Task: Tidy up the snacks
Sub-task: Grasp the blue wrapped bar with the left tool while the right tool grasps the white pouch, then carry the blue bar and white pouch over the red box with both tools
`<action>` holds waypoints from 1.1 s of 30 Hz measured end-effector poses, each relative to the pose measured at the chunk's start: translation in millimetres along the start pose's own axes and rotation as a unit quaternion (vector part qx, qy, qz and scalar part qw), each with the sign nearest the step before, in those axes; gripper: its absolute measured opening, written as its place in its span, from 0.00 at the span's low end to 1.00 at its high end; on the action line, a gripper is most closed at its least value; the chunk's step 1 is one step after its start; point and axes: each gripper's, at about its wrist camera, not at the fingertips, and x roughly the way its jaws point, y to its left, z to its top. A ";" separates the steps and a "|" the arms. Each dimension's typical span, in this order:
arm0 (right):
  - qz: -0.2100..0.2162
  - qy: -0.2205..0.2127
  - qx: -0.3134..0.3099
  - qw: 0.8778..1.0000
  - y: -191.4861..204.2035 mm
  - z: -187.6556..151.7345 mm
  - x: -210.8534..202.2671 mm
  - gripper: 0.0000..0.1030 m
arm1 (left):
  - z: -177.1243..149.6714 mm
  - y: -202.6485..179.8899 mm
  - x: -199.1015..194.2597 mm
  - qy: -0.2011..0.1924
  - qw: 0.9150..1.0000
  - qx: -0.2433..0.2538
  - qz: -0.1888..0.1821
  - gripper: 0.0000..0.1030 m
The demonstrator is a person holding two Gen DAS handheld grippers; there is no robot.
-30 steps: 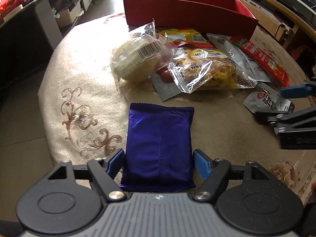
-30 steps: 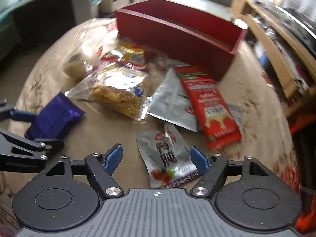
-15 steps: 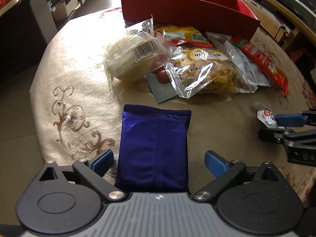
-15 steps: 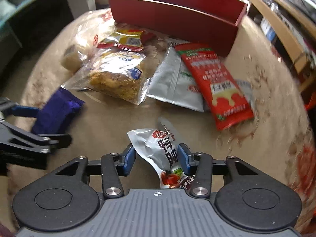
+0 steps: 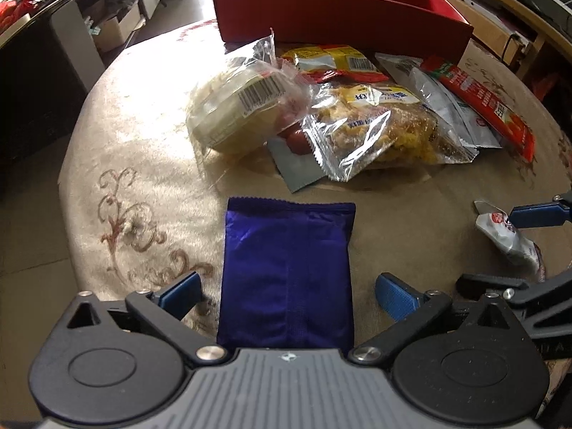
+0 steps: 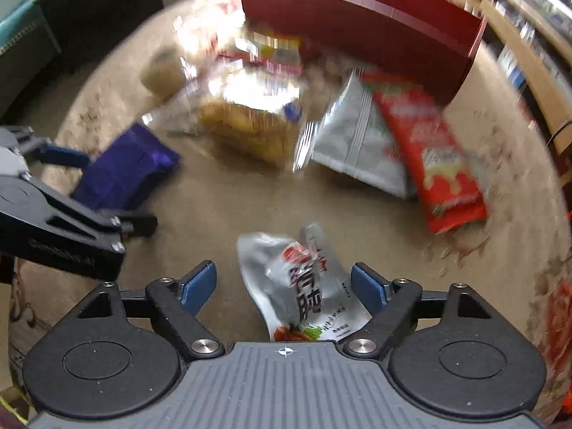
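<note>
While the left gripper (image 5: 289, 291) pointed steeply down at the table, its jaws were opening, the blue pads standing clear on either side of the purple packet (image 5: 287, 271), which lay flat on the cloth at the lower centre of the left wrist view. Neither pad touched the wrapper. At the right edge of that same frame the right gripper (image 5: 518, 246) showed only as a blue finger and a black linkage, with a small crumpled white pouch (image 5: 507, 237) between them.

In the right wrist view, which was blurred toward the top, the right gripper's jaws were also opening: the white pouch, printed in red and black, lay between the blue fingers (image 6: 200, 282) at the lower centre, and the pads stood apart from it on both sides. The left gripper appeared at the left edge of that frame, beside the purple packet.

Farther up both frames sat the pile of other snacks: a clear-wrapped bun (image 5: 243, 107) at upper centre-left, a clear bag of yellow crisps (image 5: 379, 128) beside it, a silver packet (image 5: 450, 107) and a long red packet (image 5: 482, 103) to the right. Behind them, at the top, stood the red box (image 5: 343, 18), open-topped. All rested on the beige embroidered tablecloth (image 5: 136, 164).
</note>
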 end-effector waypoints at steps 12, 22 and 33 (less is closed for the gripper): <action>0.016 -0.023 0.033 0.999 7.9 -8.3 -25.9 0.28 | 0.4 -11.5 -13.0 0.018 1.000 0.012 -0.008 0.64; 0.025 -0.040 0.057 0.997 15.9 -21.9 -40.8 0.25 | 0.3 -16.4 -20.5 0.017 0.999 0.005 -0.030 0.62; 0.034 -0.092 0.095 0.991 10.5 -2.4 -63.4 0.25 | 16.7 -13.1 -47.4 -0.017 0.998 -0.003 -0.059 0.62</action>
